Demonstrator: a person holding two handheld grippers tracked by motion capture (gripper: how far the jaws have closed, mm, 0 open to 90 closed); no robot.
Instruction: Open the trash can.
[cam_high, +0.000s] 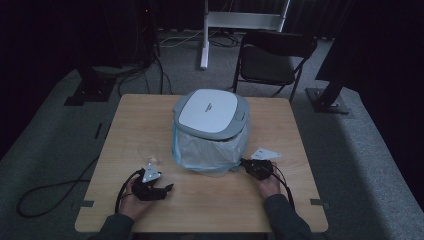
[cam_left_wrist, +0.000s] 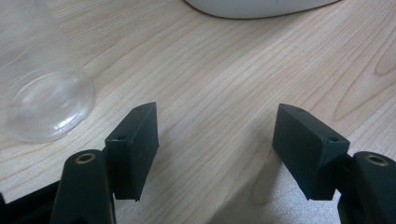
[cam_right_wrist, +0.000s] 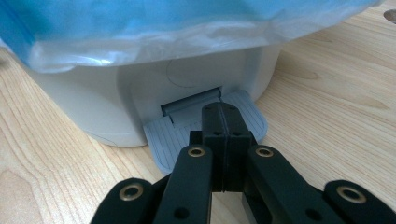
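My right gripper, jaws clamped together on nothing, sits on the grey pedal of the lidded bin mid-table, so I'd press straight down, centred, while the left gripper waits agape by the clear cup near the table's left edge.

A white pedal bin, lid shut, blue liner overhanging, stands upright mid-table with its grey pedal low.
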